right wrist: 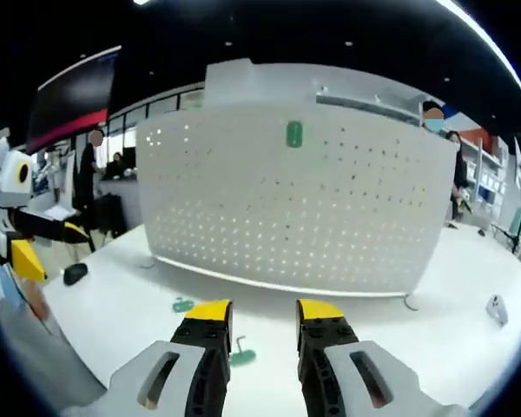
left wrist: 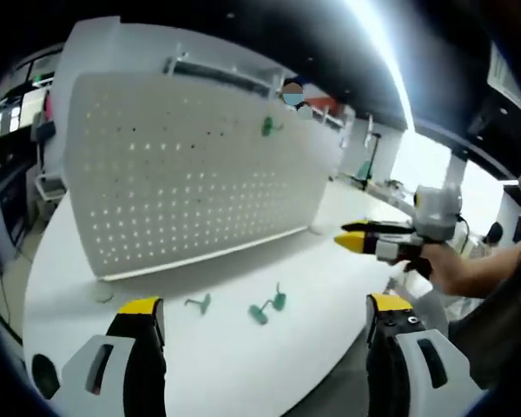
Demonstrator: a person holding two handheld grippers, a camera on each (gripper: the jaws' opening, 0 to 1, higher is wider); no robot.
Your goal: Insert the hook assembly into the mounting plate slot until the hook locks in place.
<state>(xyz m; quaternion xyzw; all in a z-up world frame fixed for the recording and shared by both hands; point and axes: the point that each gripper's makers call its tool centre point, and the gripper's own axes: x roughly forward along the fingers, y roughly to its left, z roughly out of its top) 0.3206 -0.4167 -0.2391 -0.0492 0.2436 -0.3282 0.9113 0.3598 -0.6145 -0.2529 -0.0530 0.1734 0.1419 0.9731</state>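
Hooks [left wrist: 269, 306] lie loose on the counter [left wrist: 243, 365] before the pegboard [right wrist: 286, 208] — both hand-held grippers [right wrist: 259, 314] gape empty — so pinch one squarely by its stem.

Right gripper view: one green hook [right wrist: 241, 355] on the white table [right wrist: 434, 347] lies partly behind the right gripper's [right wrist: 262, 323] jaw, shape not readable. A second hook [right wrist: 183, 305] is too small to make out. Hook on the pegboard [right wrist: 365, 208] [right wrist: 294, 134] blurred; seating cannot be judged. Left gripper [right wrist: 28, 243] cut off by the picture's edge; jaw gap unclear.
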